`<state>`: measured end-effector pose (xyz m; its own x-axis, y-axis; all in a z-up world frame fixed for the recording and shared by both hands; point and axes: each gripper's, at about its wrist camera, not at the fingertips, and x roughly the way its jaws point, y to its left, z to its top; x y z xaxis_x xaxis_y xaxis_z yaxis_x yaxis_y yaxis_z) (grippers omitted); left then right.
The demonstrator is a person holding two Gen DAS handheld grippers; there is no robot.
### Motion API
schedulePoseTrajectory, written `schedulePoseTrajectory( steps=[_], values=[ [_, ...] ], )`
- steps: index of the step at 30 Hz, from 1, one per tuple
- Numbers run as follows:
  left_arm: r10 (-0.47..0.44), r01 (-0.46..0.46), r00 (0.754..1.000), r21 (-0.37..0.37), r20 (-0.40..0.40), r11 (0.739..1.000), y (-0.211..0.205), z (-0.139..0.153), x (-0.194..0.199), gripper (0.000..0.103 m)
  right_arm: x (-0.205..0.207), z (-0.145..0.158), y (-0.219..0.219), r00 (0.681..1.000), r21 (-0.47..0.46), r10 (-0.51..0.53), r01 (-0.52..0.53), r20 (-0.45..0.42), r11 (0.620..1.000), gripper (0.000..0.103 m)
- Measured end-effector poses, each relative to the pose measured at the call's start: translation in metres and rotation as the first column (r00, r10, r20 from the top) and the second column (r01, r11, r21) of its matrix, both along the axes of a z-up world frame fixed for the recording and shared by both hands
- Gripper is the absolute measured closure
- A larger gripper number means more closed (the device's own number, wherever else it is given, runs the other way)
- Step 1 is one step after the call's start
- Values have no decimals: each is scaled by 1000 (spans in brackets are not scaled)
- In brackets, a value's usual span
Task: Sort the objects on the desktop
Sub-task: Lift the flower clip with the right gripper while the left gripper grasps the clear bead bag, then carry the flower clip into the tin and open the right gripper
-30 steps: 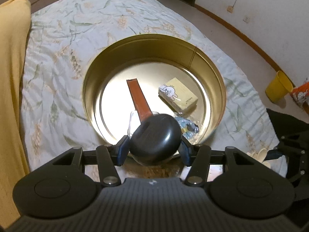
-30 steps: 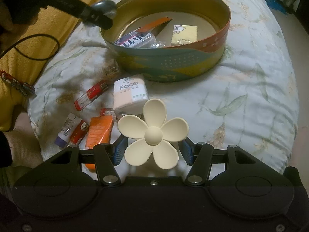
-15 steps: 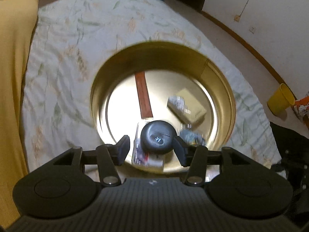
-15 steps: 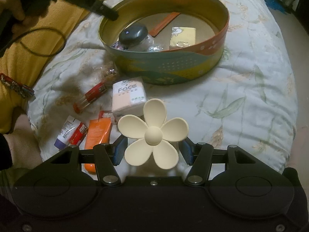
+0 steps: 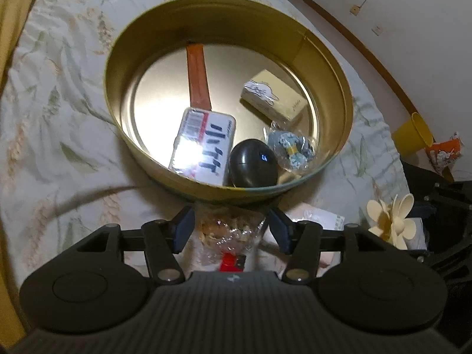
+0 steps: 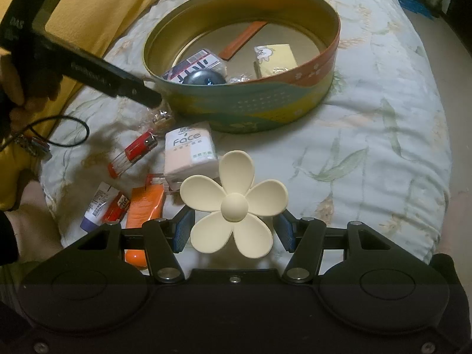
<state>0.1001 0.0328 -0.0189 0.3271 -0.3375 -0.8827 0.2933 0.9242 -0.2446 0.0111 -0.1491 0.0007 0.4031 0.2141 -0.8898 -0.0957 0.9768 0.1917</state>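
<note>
Cream flower clip (image 6: pixel 234 206) fills right hand-held gripper (image 6: pixel 234 230); left hand-held gripper (image 5: pixel 230 230) just opened, empty.

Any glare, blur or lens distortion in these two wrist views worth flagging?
Left wrist view: strong glare on the white barcoded packet and the round gold tin's shiny floor; slight softness overall; fisheye bends the wall skirting. Right wrist view: sharper, evenly dim; the cream flower-shaped hair clip is crisp, and a dark band covers the bottom of the picture.
</note>
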Motion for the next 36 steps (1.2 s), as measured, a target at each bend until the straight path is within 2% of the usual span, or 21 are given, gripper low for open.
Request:
schedulePoseTrajectory(
  steps=[6,10,11,12,13,14,15,17,25,36],
  values=[
    [18,-18,1000,0,-4,1000,-1,-16,-1,30,1,0,1,1000,-1,2,-2,-4,1000,47],
    [8,-8,1000,3,-10,1000,-4,-29,-2,35,0,0,3,1000,-7,7,-7,-9,1000,47],
    [9,-9,1000,0,-11,1000,-6,-32,-2,39,0,0,4,1000,-7,5,-5,-11,1000,47],
    [6,-6,1000,-3,-10,1000,-7,-33,-1,53,-1,0,4,1000,-9,5,-5,-12,1000,47],
    [2,-2,1000,4,-4,1000,-8,-34,-3,56,-1,0,4,1000,-12,4,-4,-12,1000,47],
    [1,-1,1000,14,2,1000,-9,-34,-5,68,-1,1,5,1000,-15,2,-2,-11,1000,47],
    [-2,2,1000,20,8,1000,-10,-31,-7,74,-2,2,6,1000,-17,1,-2,-9,1000,47],
    [-11,10,1000,19,21,1000,-10,-25,-13,78,-3,4,7,1000,-19,-1,1,-3,1000,47],
    [66,-64,998,-74,22,995,2,3,-40,80,-4,13,8,1000,-28,-10,11,18,1000,47],
    [126,-122,992,-123,27,985,13,22,-57,80,11,40,9,997,-35,-12,15,82,999,47]
  ],
)
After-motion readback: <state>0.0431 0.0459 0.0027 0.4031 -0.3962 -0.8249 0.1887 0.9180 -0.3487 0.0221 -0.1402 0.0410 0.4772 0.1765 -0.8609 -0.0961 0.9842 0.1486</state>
